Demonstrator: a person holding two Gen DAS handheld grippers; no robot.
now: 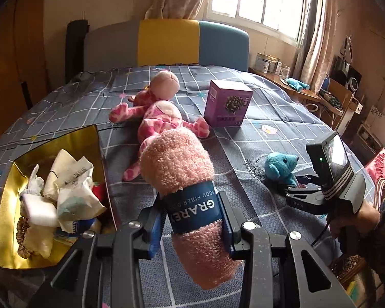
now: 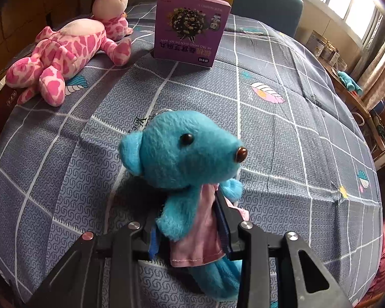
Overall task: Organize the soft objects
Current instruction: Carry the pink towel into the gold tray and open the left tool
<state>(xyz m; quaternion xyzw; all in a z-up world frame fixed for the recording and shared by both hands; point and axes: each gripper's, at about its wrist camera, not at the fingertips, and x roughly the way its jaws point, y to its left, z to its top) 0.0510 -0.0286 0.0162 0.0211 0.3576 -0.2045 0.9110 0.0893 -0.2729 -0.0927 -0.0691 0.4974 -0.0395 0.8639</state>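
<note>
One bed (image 1: 256,118) fills both views, covered by a grey-blue quilt of smooth woven cloth with a white grid and small leaf prints.

One long plush animal (image 1: 161,118) lies flat on the bed. It is pale pink with darker pink blotches, a round stitched head and stubby limbs.

One open box (image 1: 7,177) with shiny gold lining sits at the quilt's left side, angular and stiff. It is heaped with crumpled white packets and pads, too jumbled to count.

One fluffy pink roll (image 1: 177,161), cylindrical and nubbly like towelling, has a glossy blue paper band around its middle. The left gripper (image 1: 192,205) has its two fingers clamped on that band and holds the roll above the quilt, beside the gold box.

One purple cardboard carton (image 1: 227,104), square-edged and printed, stands upright near the plush animal's arm.

One small blue mouse toy (image 2: 182,151), short-furred with two bead eyes and a pink satin dress, sits upright on the bed. The right gripper (image 2: 187,213) has a finger on each side of its body; I cannot tell whether they squeeze it.
</note>
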